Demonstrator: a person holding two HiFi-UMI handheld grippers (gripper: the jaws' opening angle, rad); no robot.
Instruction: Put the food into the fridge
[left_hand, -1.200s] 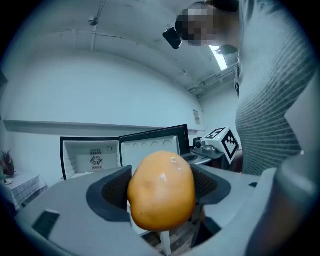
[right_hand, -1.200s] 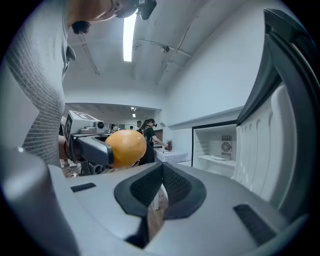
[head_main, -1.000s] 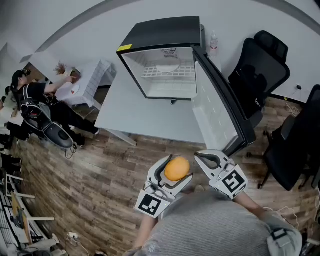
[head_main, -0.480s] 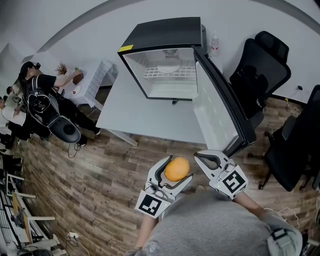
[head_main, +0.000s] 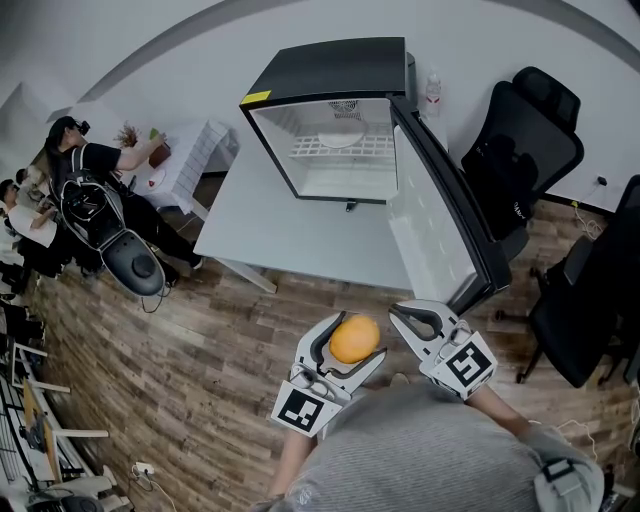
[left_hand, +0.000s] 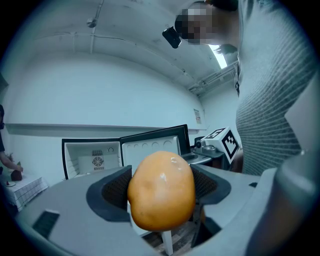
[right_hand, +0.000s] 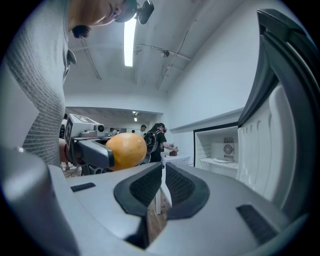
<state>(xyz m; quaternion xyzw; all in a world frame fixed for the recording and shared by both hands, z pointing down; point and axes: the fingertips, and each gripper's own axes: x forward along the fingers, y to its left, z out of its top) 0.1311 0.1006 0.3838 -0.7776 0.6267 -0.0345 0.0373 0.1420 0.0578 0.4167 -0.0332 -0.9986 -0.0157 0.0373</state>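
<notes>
While the round, glossy orange fruit (head_main: 354, 338) sits clamped btwn the padded jaws of the left gripper (left_hand: 161, 186), well short of the small black-topped fridge w/ white interior (head_main: 325, 70) & over nothing but floor, the main risk is a drop. The skin looks slick & the pads hold it only at its two sides, so any slackening or jolt on the way in could let it squirt out. It would then roll off across the brown wood-plank floor (head_main: 200, 340) in front of the fridge. Second risk: the fridge's open door (head_main: 440, 215) swings out toward the person on the fridge's right side. A hasty reach could clip it w/ the fruit or w/ the right gripper (right_hand: 164, 176), which is empty, jaws brought together. Third: a round fruit set on the white wire shelf (head_main: 340, 148) inside the fridge may roll fwd & out if let go too near the front edge. The fridge stands at the back of a plain white table (head_main: 270, 230). Room: black office chairs (head_main: 520, 140) to the right of the fridge, a clear bottle (head_main: 432, 92) just behind it. Far to the left of the fridge are people (head_main: 90, 190) by a small white stand (head_main: 195, 160).
</notes>
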